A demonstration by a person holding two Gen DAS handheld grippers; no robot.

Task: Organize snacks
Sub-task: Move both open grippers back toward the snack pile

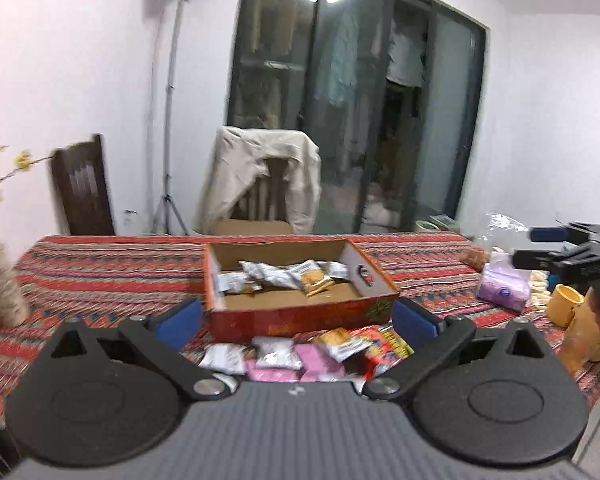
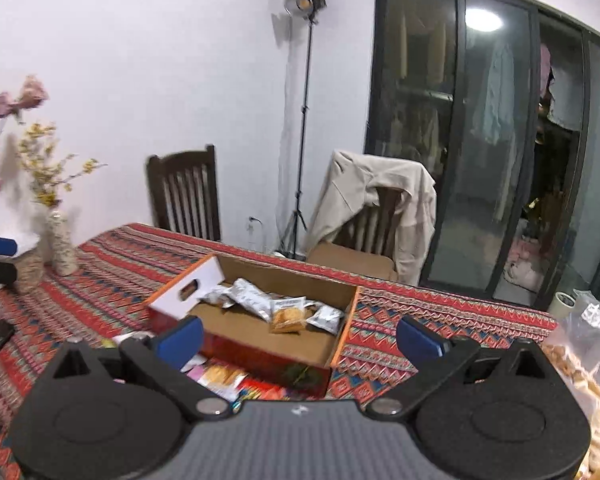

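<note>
Both views blurred; loose snack packets (image 1: 284, 356) before the cardboard box (image 1: 300, 312) are partly hidden behind the left gripper (image 1: 296, 320), labels unreadable, possibly biscuits. Box on the counter (image 1: 100, 272) holds more packets (image 2: 260, 300). Right gripper (image 2: 300, 338) and left both spread wide, empty. Vase (image 2: 62, 248) at far left.

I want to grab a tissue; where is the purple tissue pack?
In the left wrist view the purple tissue pack lies at the right on the striped tablecloth, right of the cardboard box and beside the yellow cup.
</note>
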